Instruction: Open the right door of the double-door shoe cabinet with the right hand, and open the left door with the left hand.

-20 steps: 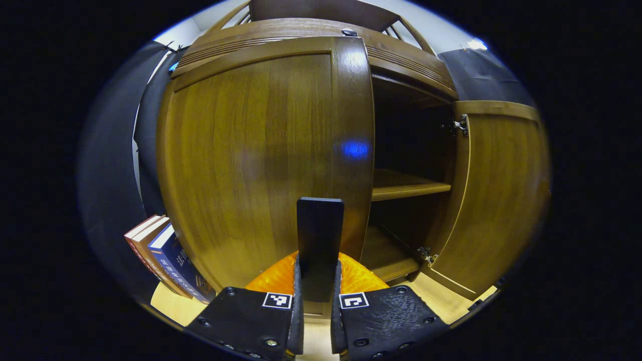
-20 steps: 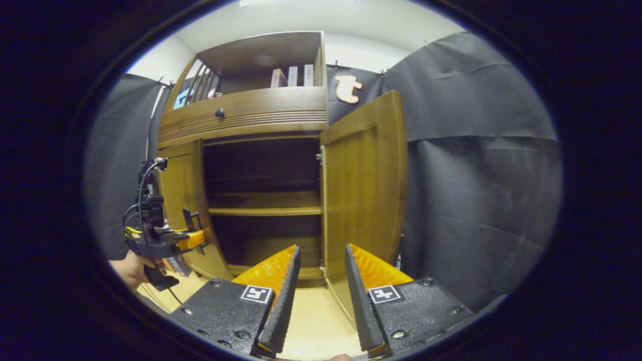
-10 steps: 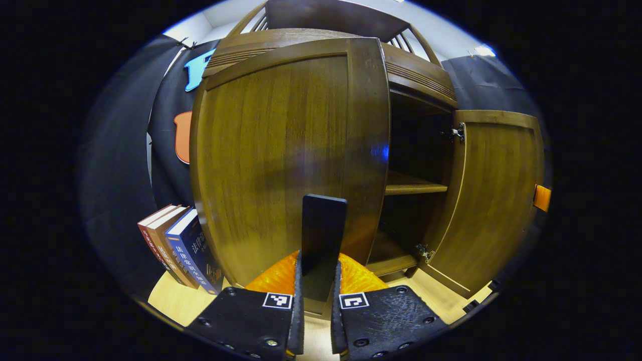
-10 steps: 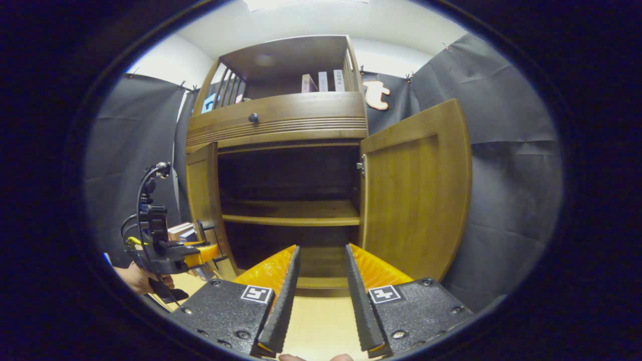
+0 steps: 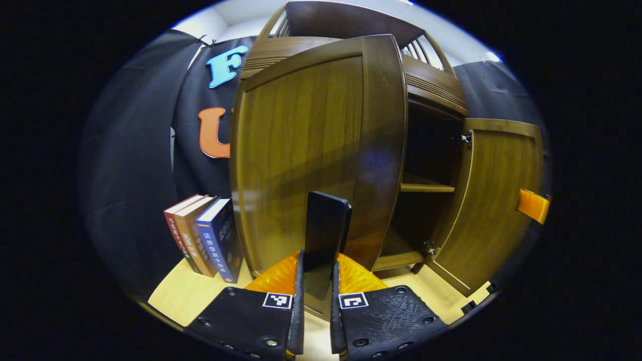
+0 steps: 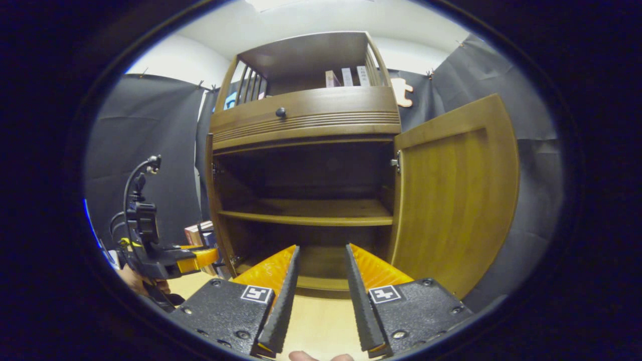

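In the left gripper view, the left tongs (image 5: 317,281) are clamped on the dark upright handle (image 5: 325,235) at the free edge of the left door (image 5: 306,150) of the shoe cabinet (image 5: 431,90) — a grip on that edge gives the most leverage about the hinge. The door stands swung well out from the cabinet, its face towards the camera, and the tongs point level and straight at it. A row of books (image 5: 203,240) stands on the floor just left of the cabinet. The right door (image 5: 494,200) stands wide open on the cabinet's far side.

In the right gripper view, the right tongs (image 6: 321,296) are apart and hold nothing, level and aimed at the cabinet's open middle, near the bare shelf (image 6: 306,216) (their door looks done, so they hang back). The right door (image 6: 454,200) stands beside them; the left tongs (image 6: 198,260) show at the cabinet's left, a hand beneath them.
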`<state>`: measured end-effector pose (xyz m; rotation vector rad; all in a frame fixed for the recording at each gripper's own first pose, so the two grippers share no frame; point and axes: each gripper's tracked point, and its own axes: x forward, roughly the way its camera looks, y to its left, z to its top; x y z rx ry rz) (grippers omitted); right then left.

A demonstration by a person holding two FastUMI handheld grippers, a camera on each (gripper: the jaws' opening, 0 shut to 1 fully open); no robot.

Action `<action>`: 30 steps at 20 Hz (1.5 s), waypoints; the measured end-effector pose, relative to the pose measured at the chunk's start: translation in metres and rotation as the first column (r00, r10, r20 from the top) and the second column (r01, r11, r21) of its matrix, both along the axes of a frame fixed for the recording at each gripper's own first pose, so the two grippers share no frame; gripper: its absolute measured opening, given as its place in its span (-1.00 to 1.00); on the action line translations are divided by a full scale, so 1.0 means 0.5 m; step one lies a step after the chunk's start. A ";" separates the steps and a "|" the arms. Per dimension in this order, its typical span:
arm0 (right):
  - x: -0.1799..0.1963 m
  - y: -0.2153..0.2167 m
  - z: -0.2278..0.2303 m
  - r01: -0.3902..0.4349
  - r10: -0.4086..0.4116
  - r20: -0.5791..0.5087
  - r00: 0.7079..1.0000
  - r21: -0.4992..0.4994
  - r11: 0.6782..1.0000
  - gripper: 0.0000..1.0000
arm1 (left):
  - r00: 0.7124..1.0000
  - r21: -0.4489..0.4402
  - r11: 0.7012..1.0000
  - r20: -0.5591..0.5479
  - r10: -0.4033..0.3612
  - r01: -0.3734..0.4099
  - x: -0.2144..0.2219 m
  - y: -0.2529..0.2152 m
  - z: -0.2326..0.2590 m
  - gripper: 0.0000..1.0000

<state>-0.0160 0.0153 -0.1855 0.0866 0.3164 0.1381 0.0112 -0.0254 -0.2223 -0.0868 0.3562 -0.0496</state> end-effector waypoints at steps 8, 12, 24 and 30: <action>0.013 0.032 -0.031 -0.023 0.023 -0.049 0.999 -0.003 1.000 0.22 | 0.995 0.032 0.995 0.003 0.099 -0.099 -0.060 0.086 0.003 -0.62; 0.021 0.051 -0.040 -0.047 0.046 -0.065 0.997 -0.011 0.999 0.22 | 0.992 0.014 0.992 0.003 0.128 -0.128 -0.076 0.122 0.003 -0.62; 0.031 0.109 -0.061 -0.067 0.066 -0.086 0.994 -0.012 0.998 0.27 | 0.982 0.081 0.979 0.021 0.188 -0.189 -0.125 0.238 0.013 -0.77; 0.033 0.145 -0.069 -0.085 0.083 -0.096 0.992 -0.020 0.996 0.23 | 0.979 0.079 0.976 0.033 0.202 -0.204 -0.139 0.291 0.015 -0.77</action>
